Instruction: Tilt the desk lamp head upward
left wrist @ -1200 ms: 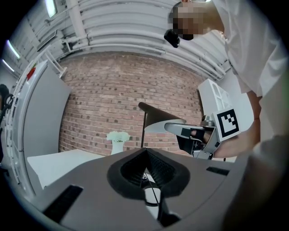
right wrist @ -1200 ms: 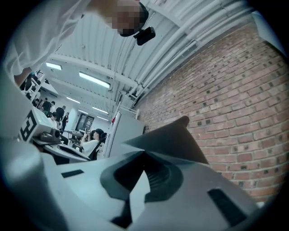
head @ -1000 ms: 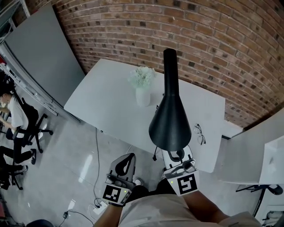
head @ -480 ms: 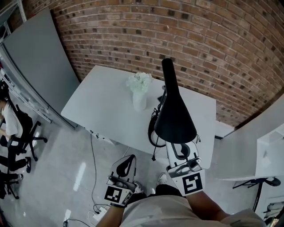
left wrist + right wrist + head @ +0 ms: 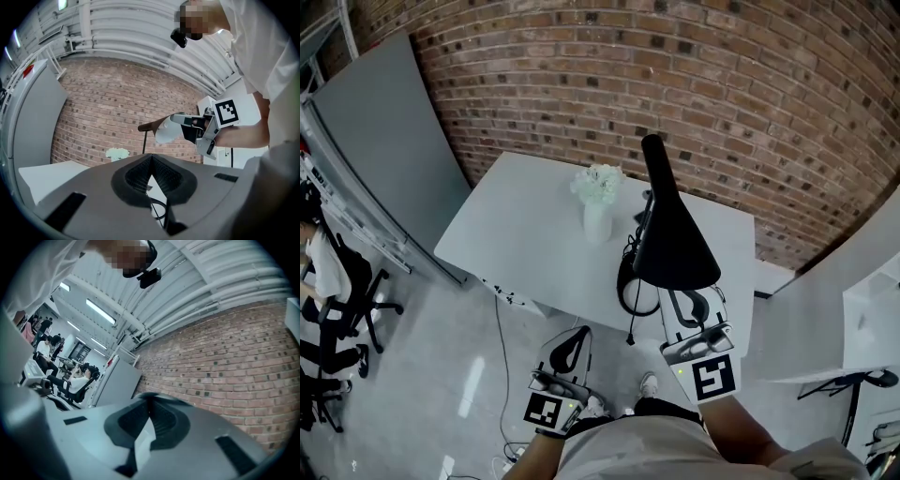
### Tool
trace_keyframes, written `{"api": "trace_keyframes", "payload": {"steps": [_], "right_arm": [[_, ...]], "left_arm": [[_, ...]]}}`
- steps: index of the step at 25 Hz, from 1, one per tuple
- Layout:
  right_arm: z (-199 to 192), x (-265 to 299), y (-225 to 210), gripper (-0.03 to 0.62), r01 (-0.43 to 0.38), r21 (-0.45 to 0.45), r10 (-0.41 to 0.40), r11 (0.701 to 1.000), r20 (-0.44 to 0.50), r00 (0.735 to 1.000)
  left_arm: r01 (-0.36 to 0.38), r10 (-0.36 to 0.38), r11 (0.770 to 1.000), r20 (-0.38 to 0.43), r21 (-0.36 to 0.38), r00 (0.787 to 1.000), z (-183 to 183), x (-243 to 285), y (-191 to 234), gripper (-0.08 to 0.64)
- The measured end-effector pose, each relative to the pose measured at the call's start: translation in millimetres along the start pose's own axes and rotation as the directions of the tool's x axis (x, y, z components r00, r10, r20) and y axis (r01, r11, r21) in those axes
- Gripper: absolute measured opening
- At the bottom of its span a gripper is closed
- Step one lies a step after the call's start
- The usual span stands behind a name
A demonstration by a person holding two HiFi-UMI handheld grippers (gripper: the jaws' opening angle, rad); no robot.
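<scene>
Since a second ago the desk lamp head has swung up: its open mouth faced down at me then, and now the head view sees only its black back, barely changed over the last half second. It stands over the near right part of the white table, just right of the vase of white flowers, with the brick wall behind. My right gripper has its jaws pressed together on the shade's lower rim, the pale inside showing between them. I judge the shade light, stiff and thin, its smooth rim apt to slip. The rim, far from the neck joint, is the best hold for leverage, though a hard push might shift the whole lamp. My right arm reaches forward, jaws angled upward. My left gripper hangs low by my body, short of the table, jaws closed on nothing.
</scene>
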State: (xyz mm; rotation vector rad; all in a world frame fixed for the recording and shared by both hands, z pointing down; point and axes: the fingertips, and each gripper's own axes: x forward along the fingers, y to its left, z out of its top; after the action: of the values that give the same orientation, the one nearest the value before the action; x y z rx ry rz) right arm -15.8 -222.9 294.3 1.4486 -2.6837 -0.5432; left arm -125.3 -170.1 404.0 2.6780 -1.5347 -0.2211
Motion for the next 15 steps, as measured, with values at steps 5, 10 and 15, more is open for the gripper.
{"api": "trace_keyframes", "payload": {"steps": [5, 10, 15], "right_arm": [[11.0, -0.2, -3.9, 0.015, -0.002, -0.036, 0.002, 0.999, 0.002, 1.0], [15.7, 1.7, -5.3, 0.015, 0.001, -0.029, -0.001, 1.0, -0.008, 1.0], [21.4, 1.6, -7.5, 0.015, -0.007, -0.029, 0.007, 1.0, -0.003, 1.0]], "left_arm": [[0.022, -0.022, 1.0, 0.007, -0.003, 1.0, 2.7, 3.1, -4.7, 0.005], [0.038, -0.038, 0.999, 0.019, -0.006, 0.999, 5.8, 6.7, -7.3, 0.005], [0.033, -0.033, 0.999, 0.021, -0.006, 0.999, 7.9, 8.1, -4.1, 0.005]]}}
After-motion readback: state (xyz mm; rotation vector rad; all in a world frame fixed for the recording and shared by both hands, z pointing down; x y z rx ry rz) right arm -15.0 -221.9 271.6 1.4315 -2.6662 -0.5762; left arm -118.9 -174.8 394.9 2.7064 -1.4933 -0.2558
